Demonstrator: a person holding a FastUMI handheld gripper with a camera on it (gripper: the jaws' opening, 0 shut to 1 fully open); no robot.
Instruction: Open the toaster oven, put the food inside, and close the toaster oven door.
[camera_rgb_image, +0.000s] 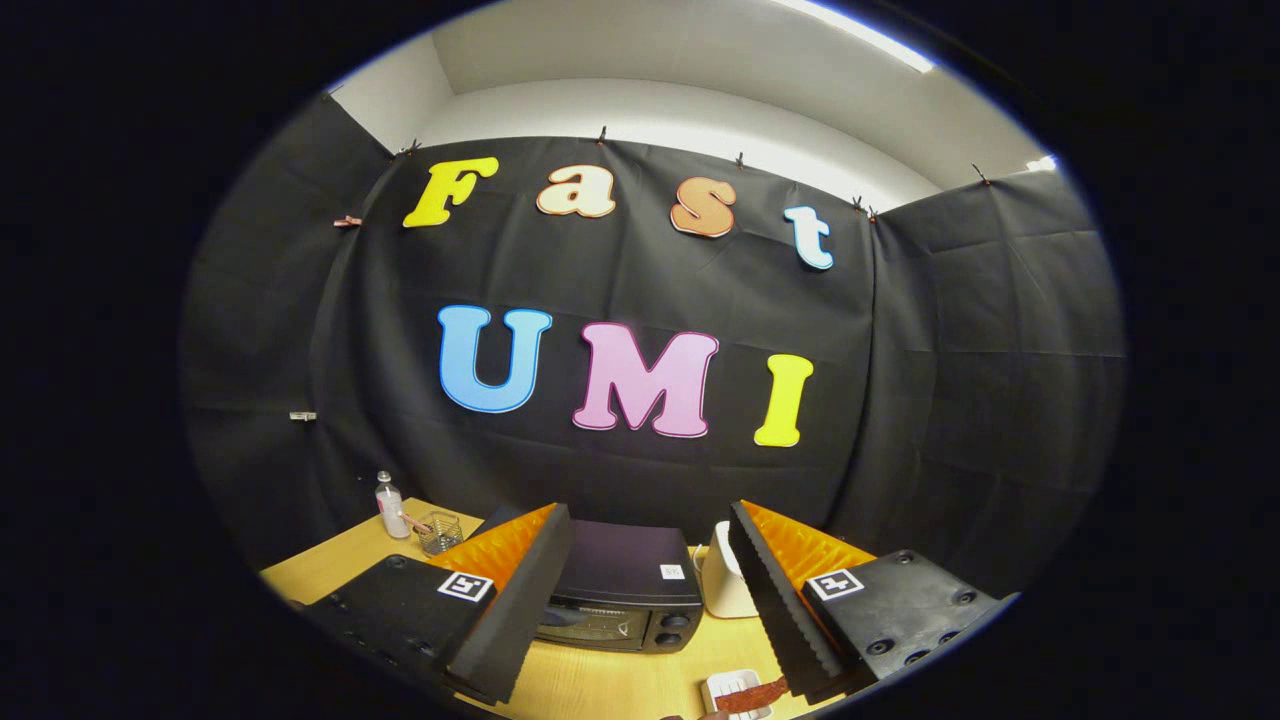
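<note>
A small clear bottle (389, 504) stands near the far corner of the wooden table (330, 565). A wire basket (440, 532) sits just beside it. A white jug (727, 584) stands further along.

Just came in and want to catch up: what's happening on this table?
A hand-held gripper with orange-and-black fingers is open, holding nothing, raised above the light wooden table. Beyond and between its fingers sits the black toaster oven, door shut. The reddish strip of food lies on a small white dish near the right finger, untouched. A cream jug stands beside the oven.
</note>
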